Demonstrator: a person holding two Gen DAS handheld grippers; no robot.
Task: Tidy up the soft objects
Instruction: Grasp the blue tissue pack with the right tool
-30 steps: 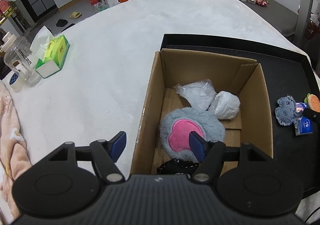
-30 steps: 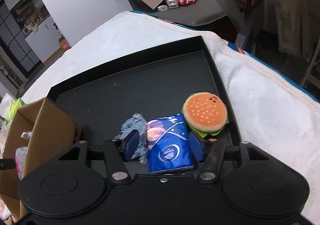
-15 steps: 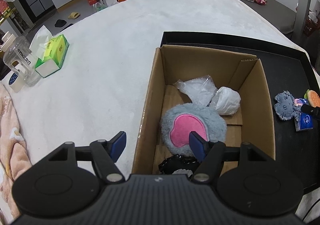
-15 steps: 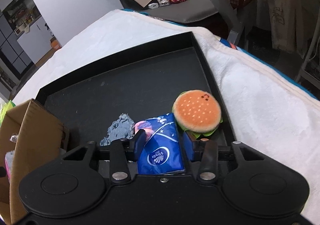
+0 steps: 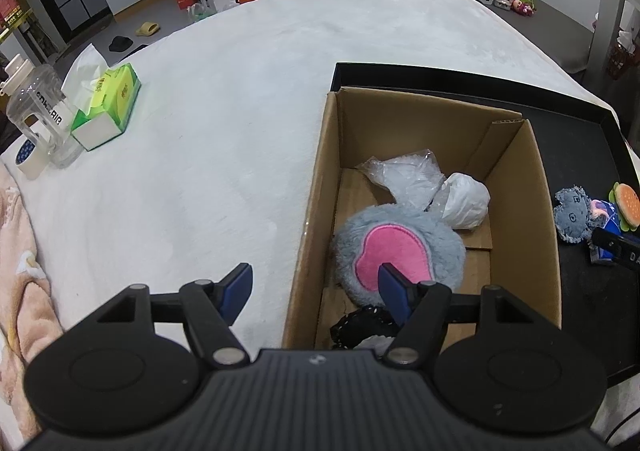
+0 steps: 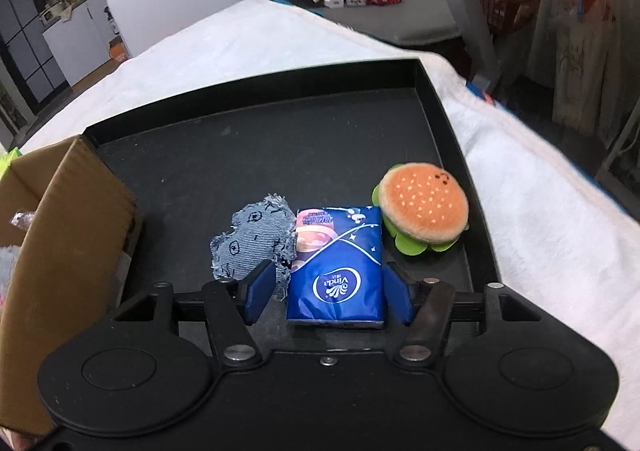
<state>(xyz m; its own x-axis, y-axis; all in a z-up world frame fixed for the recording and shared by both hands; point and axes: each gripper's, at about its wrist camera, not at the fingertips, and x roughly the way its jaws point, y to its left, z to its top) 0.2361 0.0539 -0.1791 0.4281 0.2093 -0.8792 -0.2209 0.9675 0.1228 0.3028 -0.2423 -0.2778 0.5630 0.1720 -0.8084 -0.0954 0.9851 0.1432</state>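
Two blue-padded fingers of your right gripper (image 6: pixel 328 291) are bracketing the glossy blue tissue packet (image 6: pixel 337 271); the jaws have just been opening, and a gap is showing at the left pad, so nothing is being gripped, with the packet lying flat on the black tray (image 6: pixel 280 139) between them. At ten o'clock from the packet, touching its edge, a frayed denim plush (image 6: pixel 252 239) is lying limp. At two o'clock, a round burger plush (image 6: pixel 424 207) with an orange dotted bun and green felt leaves is sitting just beside the packet's far corner.

Your left gripper (image 5: pixel 316 287) is hanging about half open and holding nothing, straddling the near left wall of the corrugated cardboard box (image 5: pixel 316 179). Behind its right pad, inside the box, a furry grey round plush with a pink heart-like patch (image 5: pixel 400 247) is lying, with crinkled clear plastic bags (image 5: pixel 424 179) at one o'clock from it. A black lacy item (image 5: pixel 364 325) is lying at six o'clock of the grey plush.
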